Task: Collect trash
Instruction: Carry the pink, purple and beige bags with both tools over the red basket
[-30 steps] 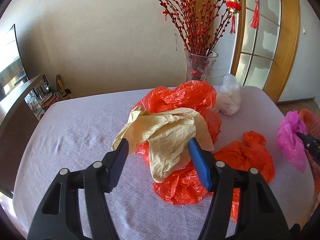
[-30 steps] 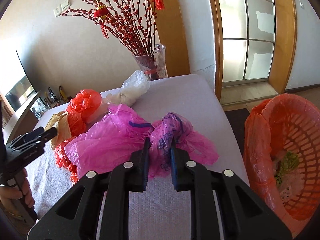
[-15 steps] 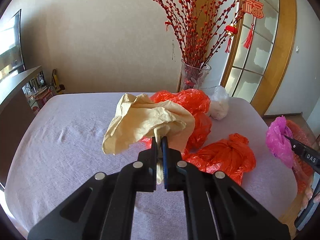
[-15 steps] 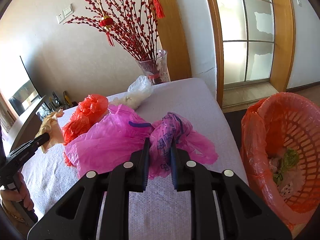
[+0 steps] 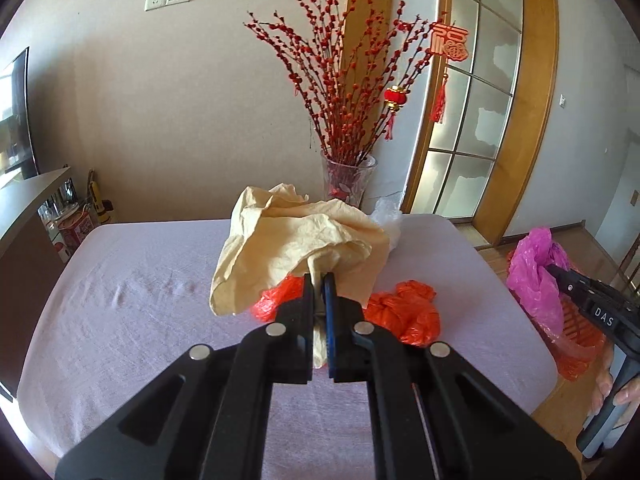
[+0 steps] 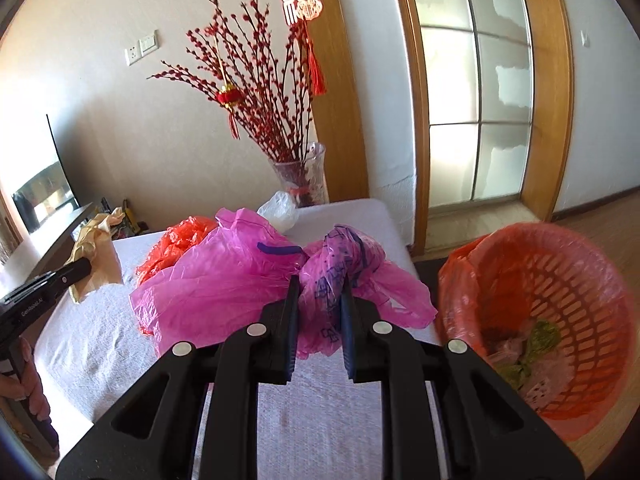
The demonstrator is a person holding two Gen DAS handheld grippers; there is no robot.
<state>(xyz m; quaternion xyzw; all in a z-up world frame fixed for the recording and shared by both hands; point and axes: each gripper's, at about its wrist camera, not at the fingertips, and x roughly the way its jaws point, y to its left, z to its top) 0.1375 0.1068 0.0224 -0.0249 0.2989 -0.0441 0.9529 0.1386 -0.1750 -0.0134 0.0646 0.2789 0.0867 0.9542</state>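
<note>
Item one: your left gripper (image 5: 319, 280) was clamped on the beige bag (image 5: 296, 240), held above the table (image 5: 120, 300). Item two: your right gripper (image 6: 319, 286) pinched the pink bag (image 6: 240, 276) (beside the lined orange basket (image 6: 560, 280)).

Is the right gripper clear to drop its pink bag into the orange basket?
Probably yes. The right gripper, shut on the pink bag, is beside the orange basket, whose open mouth faces it with nothing between.
</note>
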